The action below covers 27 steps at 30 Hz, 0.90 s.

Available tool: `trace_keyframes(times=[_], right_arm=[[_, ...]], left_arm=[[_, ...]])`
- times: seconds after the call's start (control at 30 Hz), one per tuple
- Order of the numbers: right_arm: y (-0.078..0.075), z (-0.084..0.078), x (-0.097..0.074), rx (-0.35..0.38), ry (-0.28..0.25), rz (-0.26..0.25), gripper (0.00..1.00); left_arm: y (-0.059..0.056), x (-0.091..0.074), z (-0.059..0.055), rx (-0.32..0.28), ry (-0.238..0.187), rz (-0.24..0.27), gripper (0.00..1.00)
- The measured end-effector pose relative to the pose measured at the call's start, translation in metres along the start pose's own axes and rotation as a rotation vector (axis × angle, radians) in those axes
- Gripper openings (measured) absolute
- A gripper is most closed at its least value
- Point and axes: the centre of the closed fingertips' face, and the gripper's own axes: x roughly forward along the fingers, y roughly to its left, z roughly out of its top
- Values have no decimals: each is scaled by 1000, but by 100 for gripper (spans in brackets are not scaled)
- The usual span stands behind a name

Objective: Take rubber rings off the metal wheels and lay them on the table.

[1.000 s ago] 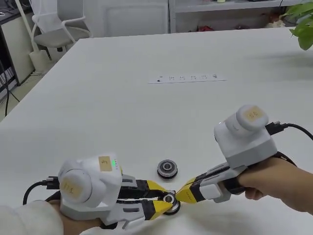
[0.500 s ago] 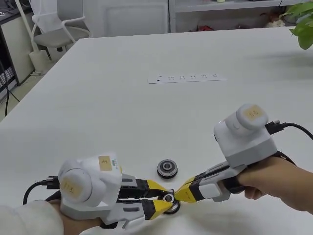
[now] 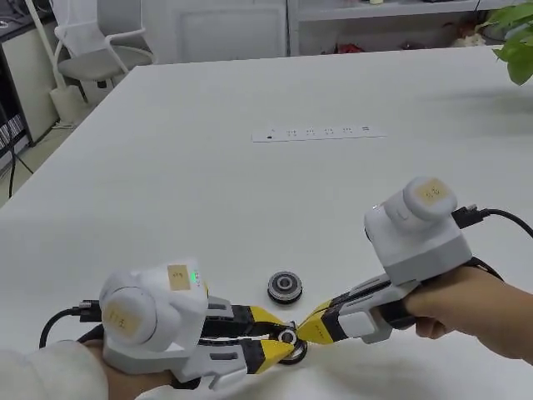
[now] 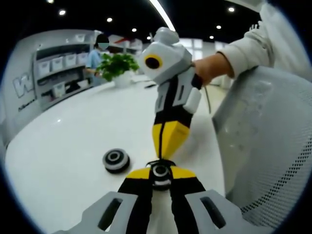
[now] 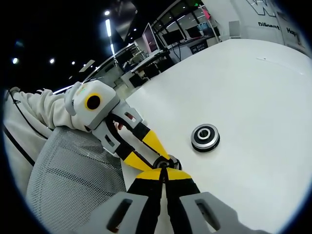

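The white desk (image 3: 208, 183) was broad and smooth, with a flat strip of sockets (image 3: 318, 132) lying further off near its middle. Beyond its far edge stood a white office chair (image 3: 100, 42) and shelves (image 3: 383, 10), and a green plant (image 3: 516, 37) showed at the right corner. At the near edge the left gripper (image 3: 281, 339) had its fingers clamped on a metal wheel (image 4: 160, 171). The right gripper (image 3: 306, 331) had its fingers together, tips touching that wheel's rim; whether they pinched anything could not be told. A second wheel (image 3: 285, 286), its dark rubber ring (image 3: 272, 287) on, lay flat on the desk just beside them
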Motion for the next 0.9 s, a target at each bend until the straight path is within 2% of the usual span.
trace_keyframes(times=[0.9], right_arm=[[3,2,0,-3,-8,13,0]], left_arm=[[1,0,0,-3,-2,4,14]])
